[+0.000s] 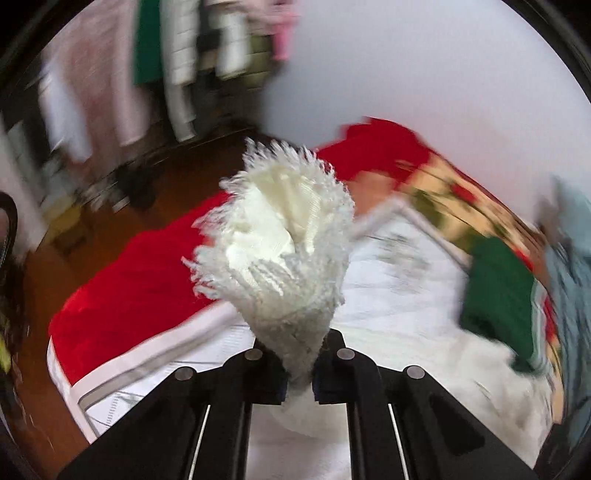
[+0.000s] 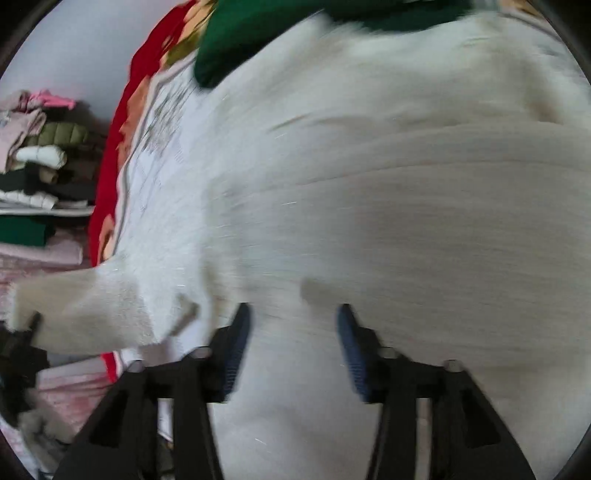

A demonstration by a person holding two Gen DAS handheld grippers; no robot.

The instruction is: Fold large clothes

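Note:
A large white fuzzy garment (image 2: 369, 184) lies spread over the bed. My left gripper (image 1: 299, 369) is shut on a fringed, bunched edge of this white garment (image 1: 280, 243) and holds it up above the bed. My right gripper (image 2: 293, 332) is open, its blue-padded fingers (image 2: 351, 354) apart just above the garment's body, holding nothing. One sleeve of the garment (image 2: 85, 314) stretches to the left in the right wrist view. Both views are blurred by motion.
The bed has a white patterned sheet (image 1: 399, 295) and a red flowered blanket (image 1: 129, 288). A folded green garment (image 1: 498, 295) lies on the bed and also shows in the right wrist view (image 2: 258, 33). Stacked folded clothes (image 2: 40, 166) fill shelves beside the bed.

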